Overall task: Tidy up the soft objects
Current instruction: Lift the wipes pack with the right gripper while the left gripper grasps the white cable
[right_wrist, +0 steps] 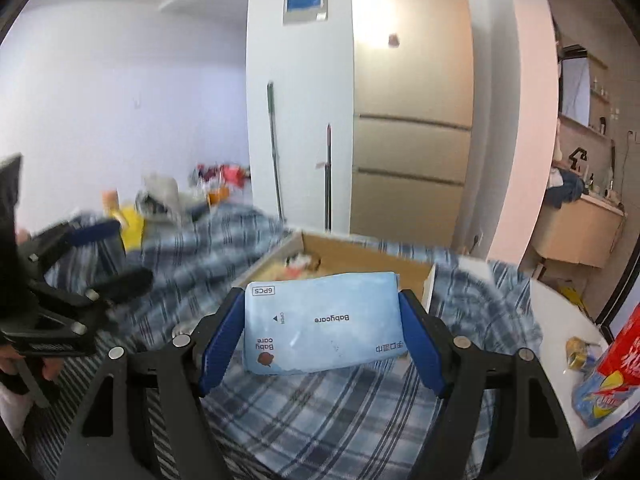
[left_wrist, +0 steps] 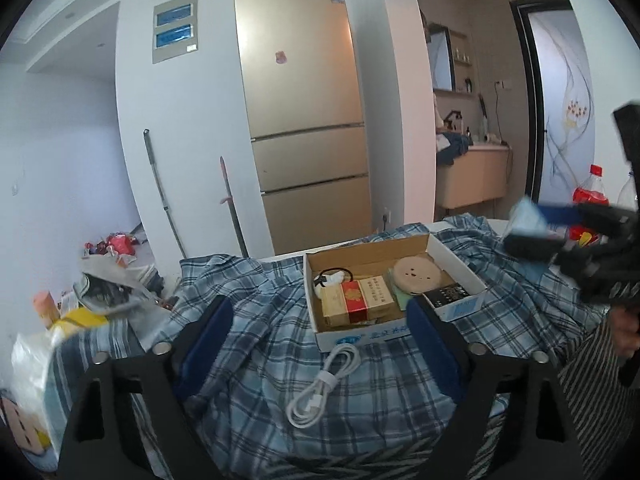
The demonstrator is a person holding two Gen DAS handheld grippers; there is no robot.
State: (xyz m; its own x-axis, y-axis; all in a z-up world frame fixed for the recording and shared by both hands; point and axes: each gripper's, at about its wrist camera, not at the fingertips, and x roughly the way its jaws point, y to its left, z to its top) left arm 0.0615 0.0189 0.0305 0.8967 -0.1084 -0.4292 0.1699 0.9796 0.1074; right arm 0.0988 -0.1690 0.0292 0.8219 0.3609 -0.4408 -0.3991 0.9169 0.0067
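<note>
The right gripper (right_wrist: 322, 334) is clamping a soft, light Babycare wet-wipe pack (right_wrist: 322, 322) by its short ends, above the plaid cloth (right_wrist: 340, 420) near the cardboard box (right_wrist: 360, 256); it looks squashy and likely slippery. The left gripper (left_wrist: 320, 340) is hanging open, empty.

We log: right gripper (right_wrist: 322, 330), jaws clamped on a pale blue wipes pack (right_wrist: 324, 322), held above the plaid cloth (right_wrist: 340, 412); open cardboard box (right_wrist: 360, 254) behind; left gripper (right_wrist: 100, 252) at left.
</note>
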